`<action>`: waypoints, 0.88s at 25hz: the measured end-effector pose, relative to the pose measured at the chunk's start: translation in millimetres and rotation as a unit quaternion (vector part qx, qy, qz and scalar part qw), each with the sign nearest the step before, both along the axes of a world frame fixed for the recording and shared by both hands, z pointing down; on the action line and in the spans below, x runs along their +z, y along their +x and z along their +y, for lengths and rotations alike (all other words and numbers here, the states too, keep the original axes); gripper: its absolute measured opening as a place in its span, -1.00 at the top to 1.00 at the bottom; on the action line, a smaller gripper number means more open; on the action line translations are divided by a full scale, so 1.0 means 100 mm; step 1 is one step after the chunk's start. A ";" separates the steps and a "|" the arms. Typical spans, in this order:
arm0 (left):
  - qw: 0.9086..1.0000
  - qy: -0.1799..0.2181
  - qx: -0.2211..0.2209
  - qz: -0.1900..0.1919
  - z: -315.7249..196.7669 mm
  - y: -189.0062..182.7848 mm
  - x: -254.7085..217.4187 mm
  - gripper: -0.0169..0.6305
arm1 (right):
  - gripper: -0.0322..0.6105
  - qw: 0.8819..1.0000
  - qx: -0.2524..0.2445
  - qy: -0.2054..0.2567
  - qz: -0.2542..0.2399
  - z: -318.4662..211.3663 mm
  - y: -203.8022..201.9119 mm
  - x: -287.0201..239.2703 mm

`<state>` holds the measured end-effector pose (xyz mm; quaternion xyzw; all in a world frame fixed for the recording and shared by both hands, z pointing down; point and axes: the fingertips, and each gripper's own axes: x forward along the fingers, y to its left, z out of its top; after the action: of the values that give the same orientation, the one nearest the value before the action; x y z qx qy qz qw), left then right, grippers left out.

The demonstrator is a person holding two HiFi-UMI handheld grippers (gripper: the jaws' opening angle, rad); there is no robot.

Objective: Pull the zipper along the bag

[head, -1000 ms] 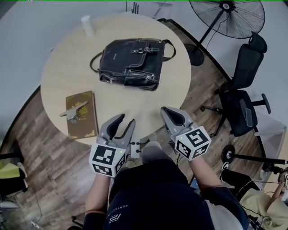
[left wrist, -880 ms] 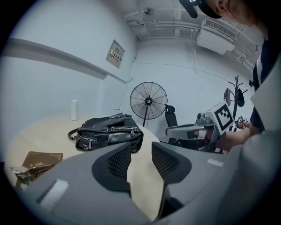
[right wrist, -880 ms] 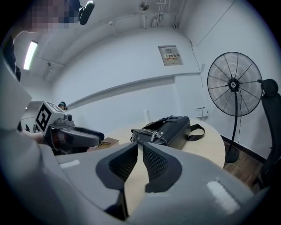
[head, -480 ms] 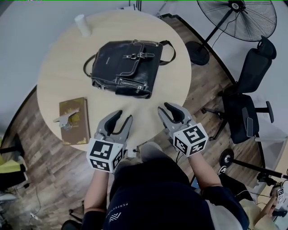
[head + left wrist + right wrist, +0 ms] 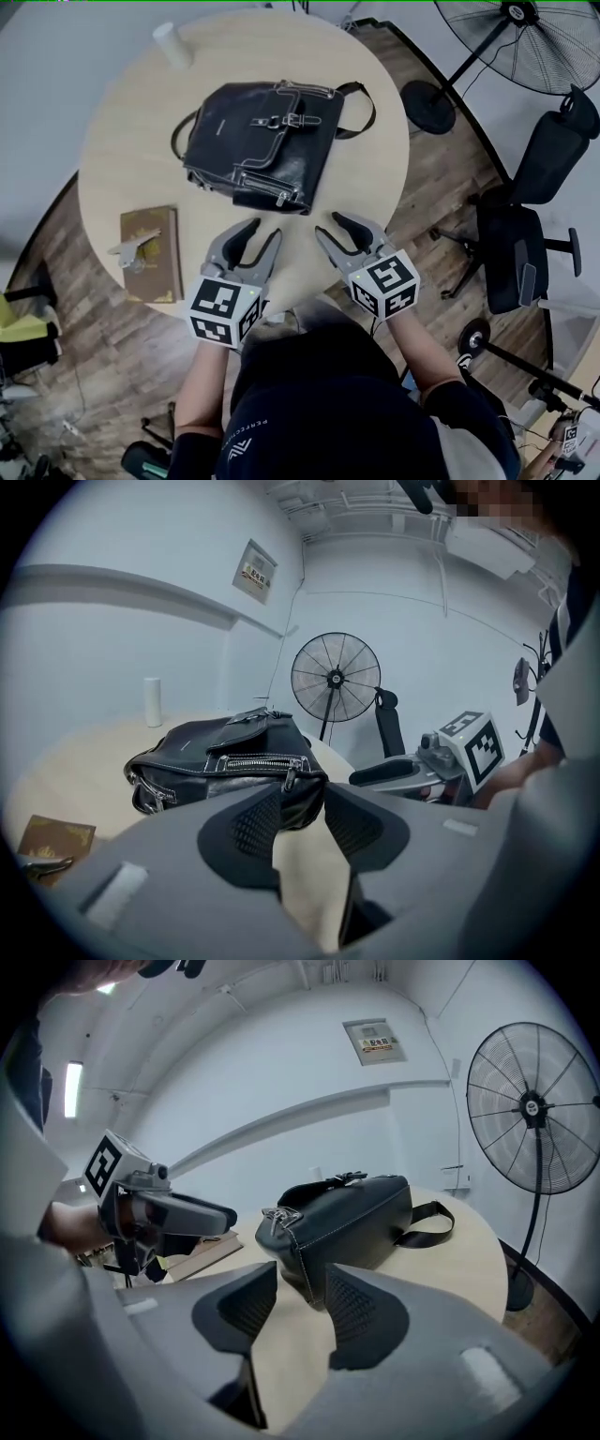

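Head view: one bag point(image 5: 255, 141), one book point(image 5: 159, 277).

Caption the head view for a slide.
Left claw open, right claw just opened, both empty before the black bag on the round table.

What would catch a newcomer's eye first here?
The black leather bag stands out, lying near the middle of the round table. Just short of its near edge hover the left gripper and right gripper, jaws open and empty; the right's have just been opening. A brown book sits at the table's left edge.
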<state>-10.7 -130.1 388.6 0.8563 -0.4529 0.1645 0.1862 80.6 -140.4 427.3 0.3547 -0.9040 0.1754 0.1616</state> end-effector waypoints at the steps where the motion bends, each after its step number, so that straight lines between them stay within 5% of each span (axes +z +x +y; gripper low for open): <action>1: 1.000 -0.002 -0.001 -0.002 -0.04 0.02 0.01 0.46 | 0.40 1.000 -0.006 -0.002 0.000 -0.03 -0.02 0.02; 22: 0.997 -0.056 -0.047 -0.011 -0.46 0.17 0.36 0.46 | 0.40 0.994 -0.094 -0.036 -0.041 -0.20 -0.27 0.25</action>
<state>6.6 -176.5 424.3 0.8204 -0.4849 0.1895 0.2365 53.3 -160.8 452.0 0.2550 -0.9322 0.2065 0.1527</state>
